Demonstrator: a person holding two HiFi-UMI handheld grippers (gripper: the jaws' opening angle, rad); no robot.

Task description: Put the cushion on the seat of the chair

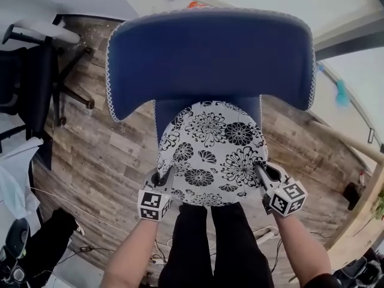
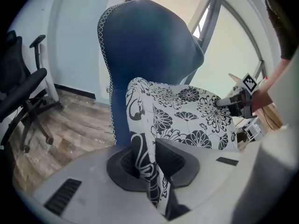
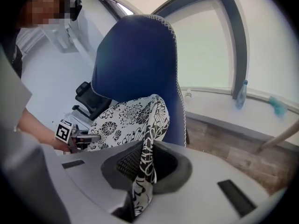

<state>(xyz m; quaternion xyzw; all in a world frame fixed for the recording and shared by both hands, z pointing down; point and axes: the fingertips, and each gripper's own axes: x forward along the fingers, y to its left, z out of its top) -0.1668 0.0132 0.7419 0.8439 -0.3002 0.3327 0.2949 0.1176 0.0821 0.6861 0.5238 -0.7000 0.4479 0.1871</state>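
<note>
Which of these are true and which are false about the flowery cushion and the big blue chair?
1. Both grippers hold the round black-and-white flowered fabric cushion. True: the left gripper and the right gripper each pinch its edge.
2. The padded fabric chair is red. False: it is dark blue with white stitching along its edge.
3. The left gripper's jaws stand wide open. False: they are shut on the cushion's edge.
4. A black office chair stands on the wooden plank floor. True.
</note>
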